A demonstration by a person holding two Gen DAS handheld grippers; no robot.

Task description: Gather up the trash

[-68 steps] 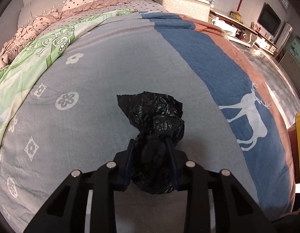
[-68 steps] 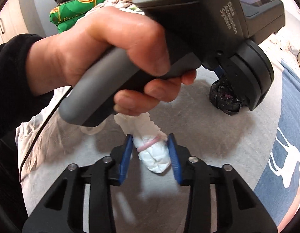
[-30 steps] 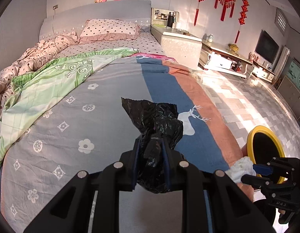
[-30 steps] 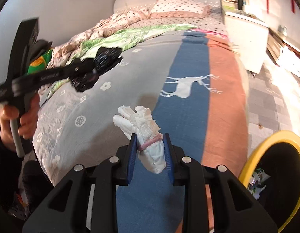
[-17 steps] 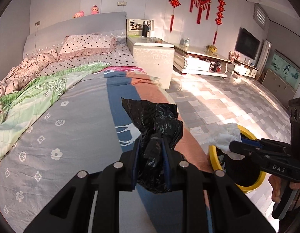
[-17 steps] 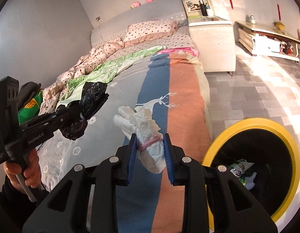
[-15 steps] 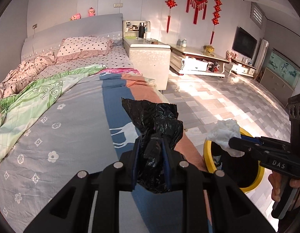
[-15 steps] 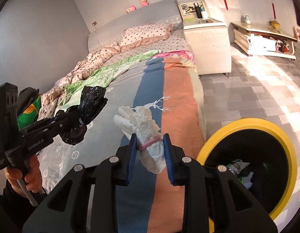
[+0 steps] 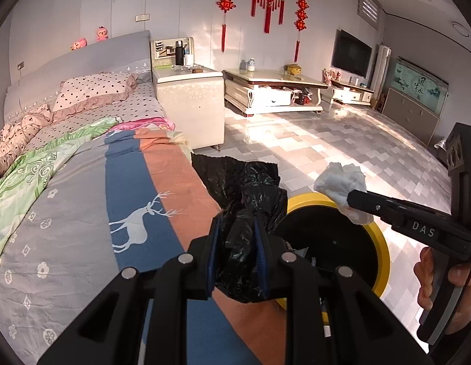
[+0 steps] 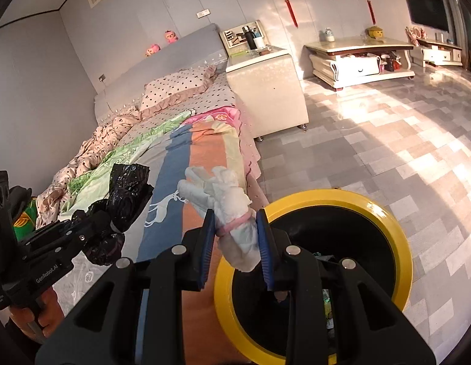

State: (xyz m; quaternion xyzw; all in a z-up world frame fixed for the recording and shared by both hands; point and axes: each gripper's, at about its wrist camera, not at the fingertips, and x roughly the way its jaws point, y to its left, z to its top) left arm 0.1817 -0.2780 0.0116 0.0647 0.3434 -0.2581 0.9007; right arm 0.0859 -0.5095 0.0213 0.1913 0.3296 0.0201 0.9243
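Carry-to-bin step: the left hand-held gripper (image 9: 237, 252) clamps a crumpled black bag (image 9: 244, 200) over the bed's (image 9: 83, 197) edge; the right hand-held gripper (image 10: 235, 245) pinches a white wad (image 10: 232, 213) above the yellow-rimmed bin (image 10: 384, 213). Next, I judge: open over its mouth.

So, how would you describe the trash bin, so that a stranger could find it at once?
Start from the big bed with the striped deer blanket. On the tiled floor right beside the bed's near corner stands the trash bin. It is round, black inside, with the only bright yellow rim in the room.
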